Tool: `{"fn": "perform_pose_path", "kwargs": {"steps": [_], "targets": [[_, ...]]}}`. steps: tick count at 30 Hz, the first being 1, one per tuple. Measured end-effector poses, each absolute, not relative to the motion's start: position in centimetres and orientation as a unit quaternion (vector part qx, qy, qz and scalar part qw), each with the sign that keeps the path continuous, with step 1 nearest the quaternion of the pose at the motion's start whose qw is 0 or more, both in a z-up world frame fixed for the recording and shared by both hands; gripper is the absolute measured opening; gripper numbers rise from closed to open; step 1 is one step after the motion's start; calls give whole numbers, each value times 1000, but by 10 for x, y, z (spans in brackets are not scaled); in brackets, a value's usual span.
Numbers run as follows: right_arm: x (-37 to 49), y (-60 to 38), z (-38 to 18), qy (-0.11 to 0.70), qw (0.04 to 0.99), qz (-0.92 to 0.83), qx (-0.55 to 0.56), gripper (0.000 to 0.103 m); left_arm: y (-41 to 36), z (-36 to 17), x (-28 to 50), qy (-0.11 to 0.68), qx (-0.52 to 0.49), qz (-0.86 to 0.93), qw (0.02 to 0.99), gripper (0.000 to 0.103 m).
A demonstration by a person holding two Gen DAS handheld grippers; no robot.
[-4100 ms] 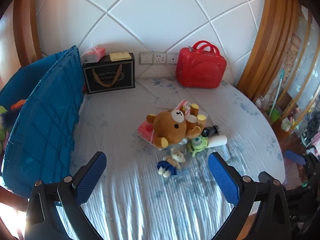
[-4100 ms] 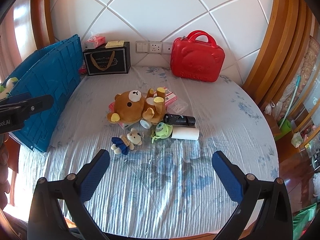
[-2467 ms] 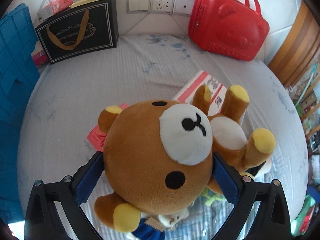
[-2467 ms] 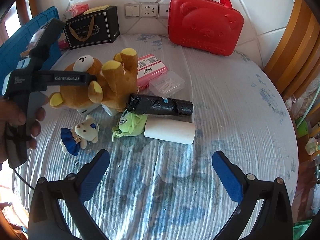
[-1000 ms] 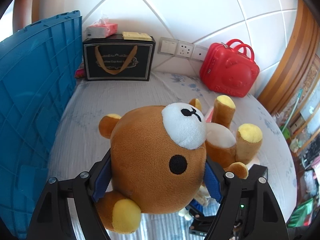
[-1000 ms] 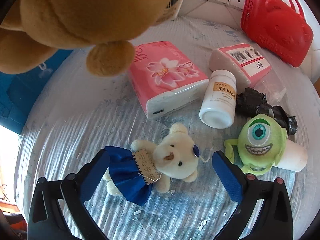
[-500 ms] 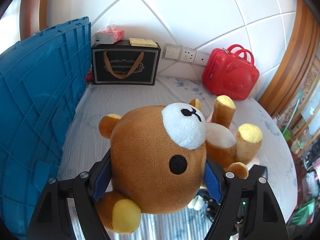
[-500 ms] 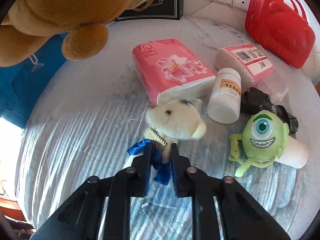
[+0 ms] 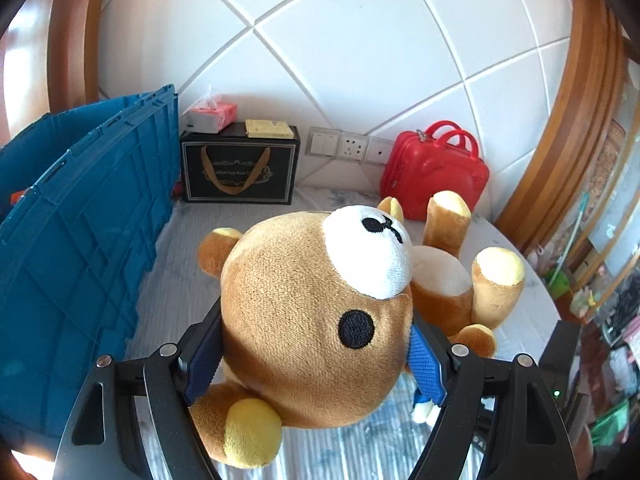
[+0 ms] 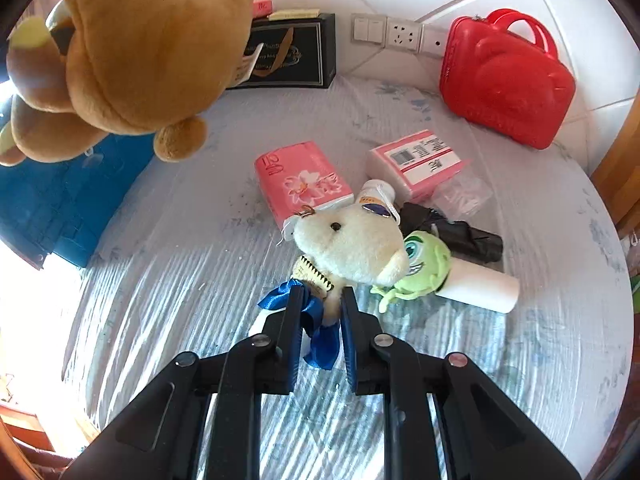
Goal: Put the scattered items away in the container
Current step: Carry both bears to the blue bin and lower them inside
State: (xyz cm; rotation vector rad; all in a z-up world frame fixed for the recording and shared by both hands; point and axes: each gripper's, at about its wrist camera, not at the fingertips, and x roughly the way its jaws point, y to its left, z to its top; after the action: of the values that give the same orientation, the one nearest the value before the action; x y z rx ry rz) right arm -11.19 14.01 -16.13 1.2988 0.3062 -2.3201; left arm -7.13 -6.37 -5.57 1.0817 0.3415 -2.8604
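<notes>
Beside the ribbed blue plastic crate [image 9: 80, 220], the left hand-held gripper [image 9: 316, 356] clamps the brown plush bear's [image 9: 316, 316] head, hiding the bed [image 10: 160, 248] beneath. Rightward, the right hand-held gripper [image 10: 320, 320] pinches the small cream plush bear's [image 10: 352, 244] blue-ribboned body, half-covering a green one-eyed toy [image 10: 424, 264].

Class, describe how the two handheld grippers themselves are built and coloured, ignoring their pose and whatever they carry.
Both match. The left gripper and right gripper have black, angular linkage arms with triangular cut-outs and round silver pivot bolts. Each finger carries a blue pad; the left one's pads show a fine ribbed texture. No cables, markings or sleeves are visible in these views.
</notes>
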Motion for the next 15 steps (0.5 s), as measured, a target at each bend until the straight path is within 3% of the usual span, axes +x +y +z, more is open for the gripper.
{"fn": "perform_pose_path", "kwargs": {"steps": [15], "targets": [[-68,191,-32,105,257,-870,408,17,-9,7,-10,111,341,-931,72,80]]}}
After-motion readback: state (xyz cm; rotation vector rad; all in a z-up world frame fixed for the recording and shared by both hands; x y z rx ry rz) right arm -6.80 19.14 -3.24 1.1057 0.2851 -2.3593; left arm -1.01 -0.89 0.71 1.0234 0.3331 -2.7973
